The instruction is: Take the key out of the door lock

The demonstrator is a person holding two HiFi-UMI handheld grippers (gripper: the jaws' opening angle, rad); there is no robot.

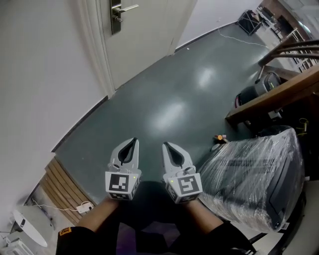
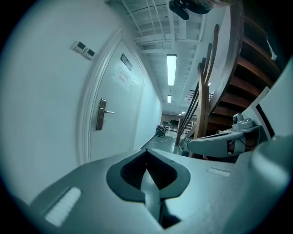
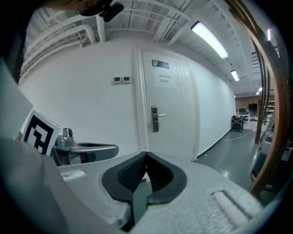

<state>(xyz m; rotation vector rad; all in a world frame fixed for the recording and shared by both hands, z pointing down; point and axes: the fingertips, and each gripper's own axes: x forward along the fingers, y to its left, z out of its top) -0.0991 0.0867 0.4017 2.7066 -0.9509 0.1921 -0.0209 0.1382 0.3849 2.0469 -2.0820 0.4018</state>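
A white door point(image 1: 144, 35) stands far ahead, at the top of the head view. It carries a metal lock plate with a lever handle point(image 1: 116, 15), which also shows as the lock plate point(image 2: 100, 114) in the left gripper view and as the lock plate point(image 3: 155, 119) in the right gripper view. At this distance I cannot make out a key. My left gripper point(image 1: 133, 141) and right gripper point(image 1: 165, 145) are held side by side low over the floor, both shut and empty, pointing toward the door. The left gripper point(image 2: 146, 151) and right gripper point(image 3: 146, 156) show their tips meeting.
A plastic-wrapped bulky object point(image 1: 254, 174) sits close on the right under a wooden stair stringer point(image 1: 279, 92). Wooden slats point(image 1: 60, 187) and a white power strip point(image 1: 83, 207) lie by the wall at lower left. A black crate point(image 1: 247, 21) stands far down the grey floor point(image 1: 169, 99).
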